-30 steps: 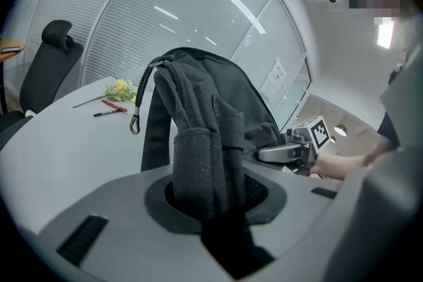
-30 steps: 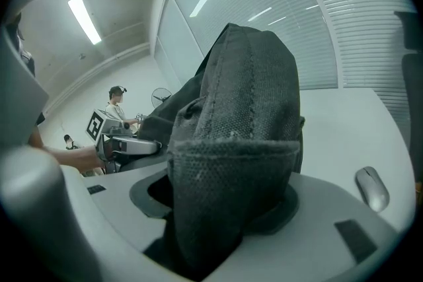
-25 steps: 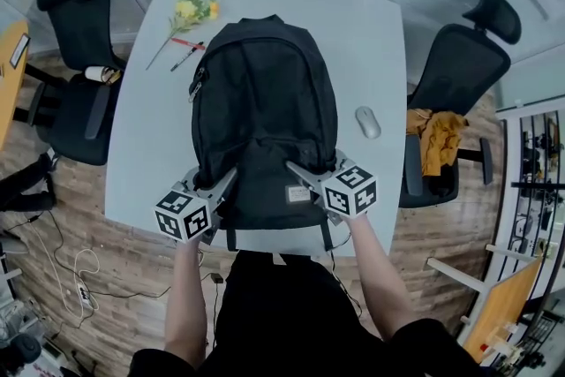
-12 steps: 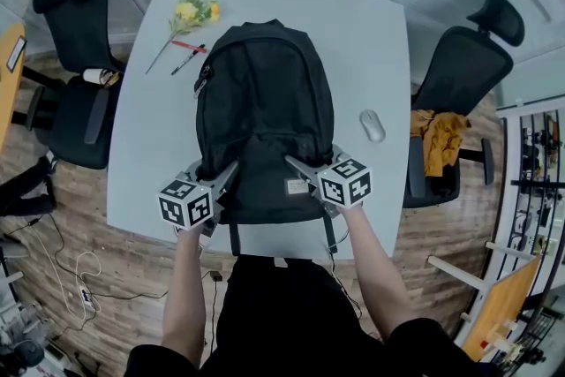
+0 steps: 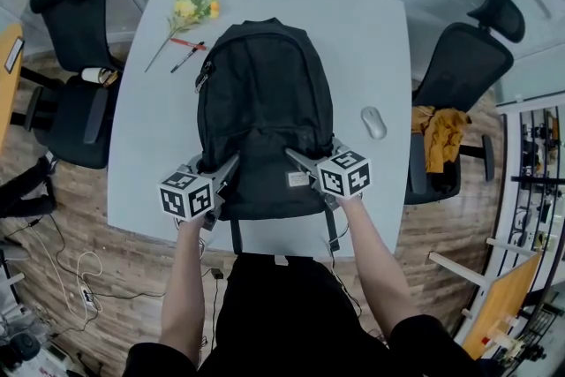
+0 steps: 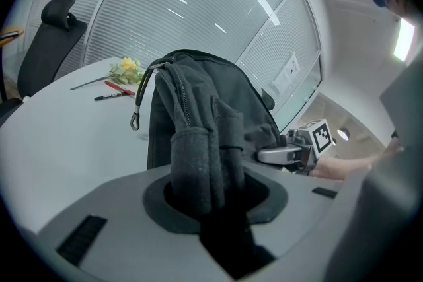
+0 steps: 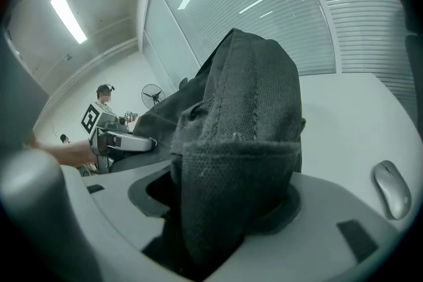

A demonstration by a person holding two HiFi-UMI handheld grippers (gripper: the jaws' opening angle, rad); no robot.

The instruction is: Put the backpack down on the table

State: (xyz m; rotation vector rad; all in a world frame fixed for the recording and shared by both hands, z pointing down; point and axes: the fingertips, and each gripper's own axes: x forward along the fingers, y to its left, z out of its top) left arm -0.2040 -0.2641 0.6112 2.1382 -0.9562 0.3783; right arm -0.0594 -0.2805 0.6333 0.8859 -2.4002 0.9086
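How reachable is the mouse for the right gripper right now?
Probably not yet. The right gripper is shut on the backpack, so its jaws are full. The mouse lies on the table to that side, with nothing between; once the gripper lets go, likely yes.

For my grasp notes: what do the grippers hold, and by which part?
The backpack: left gripper grips fabric at its lower left, right gripper at its lower right.

The black backpack (image 5: 265, 101) lies front side up in the middle of the pale bench (image 5: 371, 31), its round top toward the far edge (a zip pull (image 6: 135, 121) hangs at its left side). A small grey label (image 5: 297, 179) sits near its bottom end, and two straps (image 5: 236, 236) trail toward the near edge.
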